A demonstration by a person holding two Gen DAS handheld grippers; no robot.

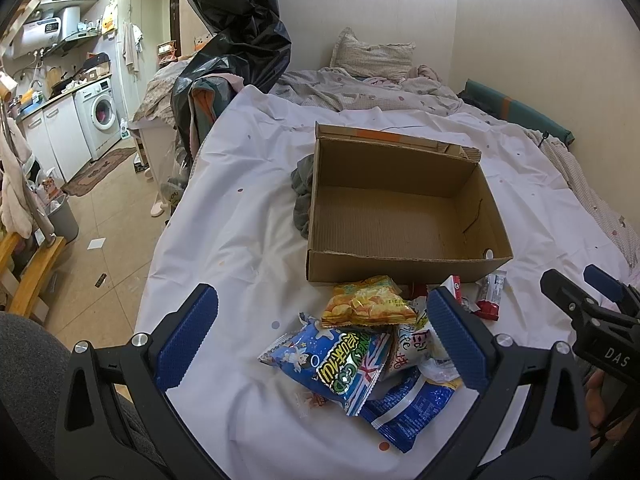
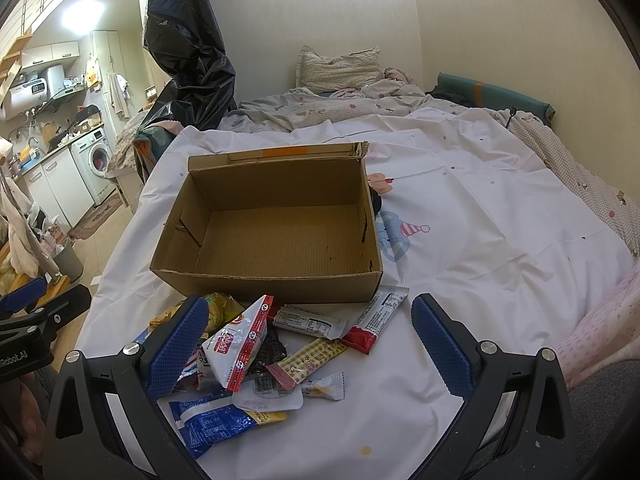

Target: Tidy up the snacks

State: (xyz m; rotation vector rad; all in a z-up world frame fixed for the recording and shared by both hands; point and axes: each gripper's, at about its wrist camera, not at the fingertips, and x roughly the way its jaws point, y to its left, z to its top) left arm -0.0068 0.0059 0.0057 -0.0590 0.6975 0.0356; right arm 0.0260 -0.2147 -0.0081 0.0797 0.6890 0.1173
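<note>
An empty open cardboard box (image 1: 400, 216) (image 2: 276, 236) rests on a white sheet (image 1: 240, 240) over a bed. In front of it lies a heap of snack packets: a yellow chip bag (image 1: 366, 304), a blue bag (image 1: 332, 360), a white and red pouch (image 2: 238, 344), a red and white bar (image 2: 374, 320), a checked bar (image 2: 308, 360). My left gripper (image 1: 320, 336) hovers open over the blue and yellow bags. Over the right part of the heap my right gripper (image 2: 312, 344) is open too. Neither holds anything.
A grey cloth (image 1: 304, 196) lies against the box's left side. Behind the box are a rumpled duvet and a pillow (image 1: 372, 56). A black plastic bag (image 1: 236, 32) hangs at the bed's left corner. Left of the bed is tiled floor, with a washing machine (image 1: 100, 116) further back.
</note>
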